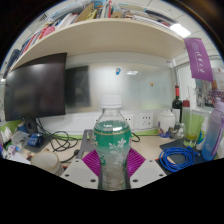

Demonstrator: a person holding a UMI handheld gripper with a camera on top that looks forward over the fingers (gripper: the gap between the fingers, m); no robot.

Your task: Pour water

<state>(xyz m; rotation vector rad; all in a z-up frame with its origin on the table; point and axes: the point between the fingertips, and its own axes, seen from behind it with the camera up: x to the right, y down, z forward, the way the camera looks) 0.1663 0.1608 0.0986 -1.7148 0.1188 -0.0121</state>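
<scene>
1. A dark monitor (37,88) stands left of the jaws, well beyond them on the worktop (70,152).
2. The gripper (112,162) has its jaws closed against a clear water bottle (112,142), upright between the purple pads (91,161).
3. A coiled blue cable (180,158) lies right of the jaws, a dark wine bottle (178,103) beyond it.

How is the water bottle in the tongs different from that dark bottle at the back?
The water bottle is clear with a green label; the dark bottle looks almost black. The water bottle sits close, held between the tongs, whose fingers press its sides; the dark bottle stands far behind on the desk, near the wall, with nothing gripping it. Both stand upright with narrow necks.
</scene>
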